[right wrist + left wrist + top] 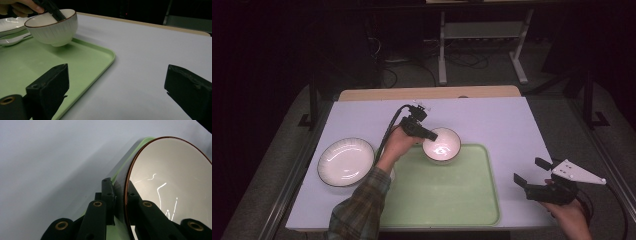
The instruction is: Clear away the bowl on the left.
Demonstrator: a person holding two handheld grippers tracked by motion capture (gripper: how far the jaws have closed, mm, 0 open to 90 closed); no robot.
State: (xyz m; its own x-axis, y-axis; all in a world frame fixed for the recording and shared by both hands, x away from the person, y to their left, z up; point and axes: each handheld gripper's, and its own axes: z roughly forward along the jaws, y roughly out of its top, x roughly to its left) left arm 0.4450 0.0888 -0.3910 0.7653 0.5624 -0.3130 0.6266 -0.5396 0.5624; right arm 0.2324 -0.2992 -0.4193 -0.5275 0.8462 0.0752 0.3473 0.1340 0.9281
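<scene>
The right tongs (532,171) sit nearest the camera at the lower right of the high view, held in a hand (569,216) above the pale surface (497,120), their two black jaws standing wide apart with nothing between them.

The white bowl (442,144) is the thing in hand: the left tongs (433,135) are clamped on its rim, one jaw inside the bowl and one against the ribbed outer wall, as the left gripper view shows close up with the thin brown rim line (130,177) running between the jaws. In the right gripper view the bowl (53,27) is tilted and lifted just clear of the far corner of the green tray (82,57), casting a shadow on it. The left hand (398,145) reaches in from a plaid sleeve (359,205).

Beyond the tray's left edge, a white plate (346,161) with a dark rim lies flat on the surface.
</scene>
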